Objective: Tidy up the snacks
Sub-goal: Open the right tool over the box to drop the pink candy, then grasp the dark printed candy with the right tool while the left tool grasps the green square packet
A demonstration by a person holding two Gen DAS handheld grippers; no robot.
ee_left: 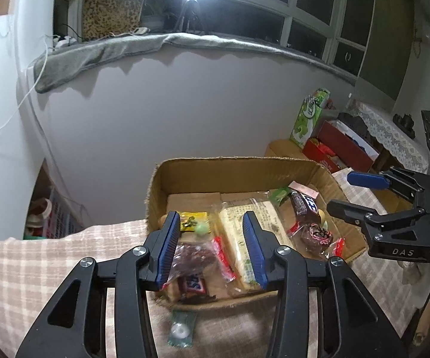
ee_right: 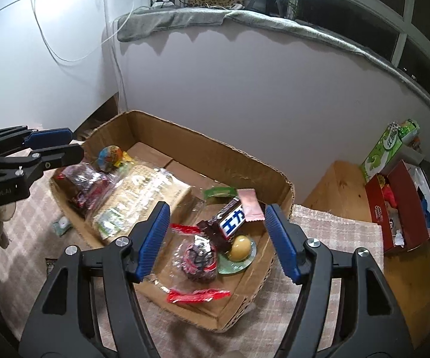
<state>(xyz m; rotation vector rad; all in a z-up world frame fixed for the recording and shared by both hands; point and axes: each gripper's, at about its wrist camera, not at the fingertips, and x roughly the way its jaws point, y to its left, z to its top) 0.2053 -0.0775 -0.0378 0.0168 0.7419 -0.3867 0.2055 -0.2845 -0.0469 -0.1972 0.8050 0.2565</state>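
most of the snacks already lie in the box point(ee_right: 185, 152), a shallow cardboard tray on the checked cloth point(ee_left: 35, 268) of the table. at its left end sit a dark red-trimmed packet point(ee_right: 86, 185), a round painted candy point(ee_right: 110, 158) and a long clear cracker pack point(ee_right: 137, 200); toward the right lie a chocolate bar point(ee_right: 230, 219), a pink sachet point(ee_right: 250, 205), a green wrapper point(ee_right: 219, 192), a yellow ball on a green foil point(ee_right: 240, 247) and a dark sweet in a clear wrapper point(ee_right: 200, 258) with red ends. one item looks left out: a small mint in a green wrapper point(ee_left: 182, 329), lying on the cloth just beside the box's near wall. the left gripper point(ee_left: 215, 247) hangs over the left part of the box, its fingers spread and holding nothing, the mint below and nearer than they are. the right gripper point(ee_right: 218, 238) hangs over the right part, fingers also spread wide and empty. judged from this, the job is nearly done: the mint seems the only piece to bring in, and whether the contents need tidier rows i cannot tell. the red box point(ee_right: 406, 205) and green carton point(ee_right: 385, 152) on the wooden surface to the right look like no part of it.
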